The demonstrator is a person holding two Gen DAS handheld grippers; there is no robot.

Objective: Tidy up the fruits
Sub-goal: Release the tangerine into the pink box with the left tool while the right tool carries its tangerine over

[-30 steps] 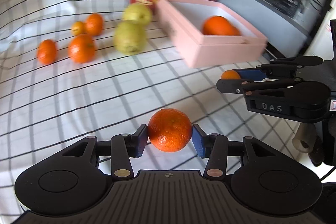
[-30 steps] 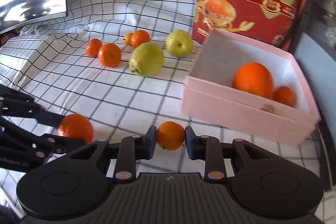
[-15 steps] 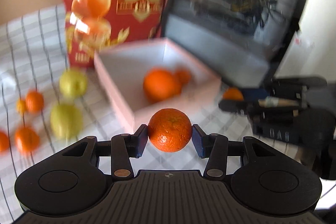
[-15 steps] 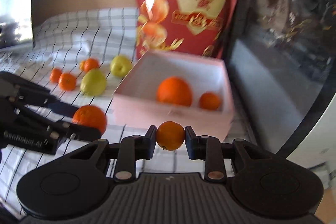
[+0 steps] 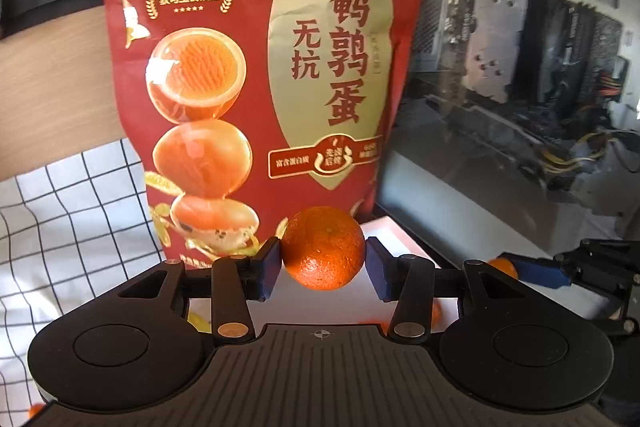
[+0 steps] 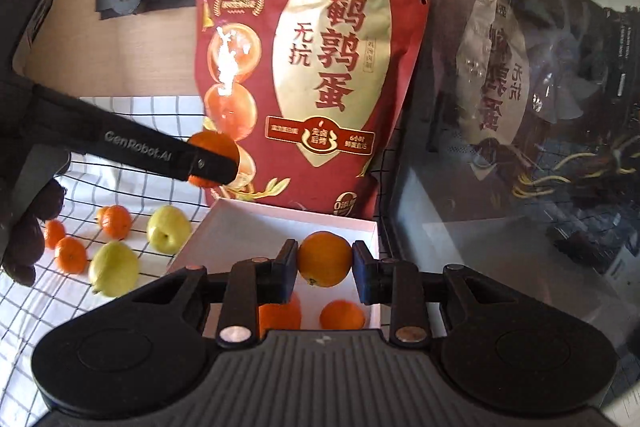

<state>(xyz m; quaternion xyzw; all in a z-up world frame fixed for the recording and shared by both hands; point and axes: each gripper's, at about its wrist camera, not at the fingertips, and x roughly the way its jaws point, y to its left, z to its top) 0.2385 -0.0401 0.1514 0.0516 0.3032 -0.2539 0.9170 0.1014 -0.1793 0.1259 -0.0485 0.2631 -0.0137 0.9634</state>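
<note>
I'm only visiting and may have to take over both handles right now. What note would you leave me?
Left gripper: shut on a mandarin, held above the pink box.
Right gripper: shut on a smaller orange fruit, also over the box.
Done: two orange fruits already lie in the box.
Left: drop both in, then fetch the four small oranges and two yellow-green fruits on the checked cloth.

Tall red-and-gold foil snack pouch (image 5: 256,75): large red characters 鹌鹑蛋, beside them 无抗; gold line 获可生食认证 with five stars inside laurel wreath at upper left. Black plastic left gripper (image 6: 208,163) arm: grey lettering "GenRobot.AI". Smaller print on pouch unreadable.
</note>
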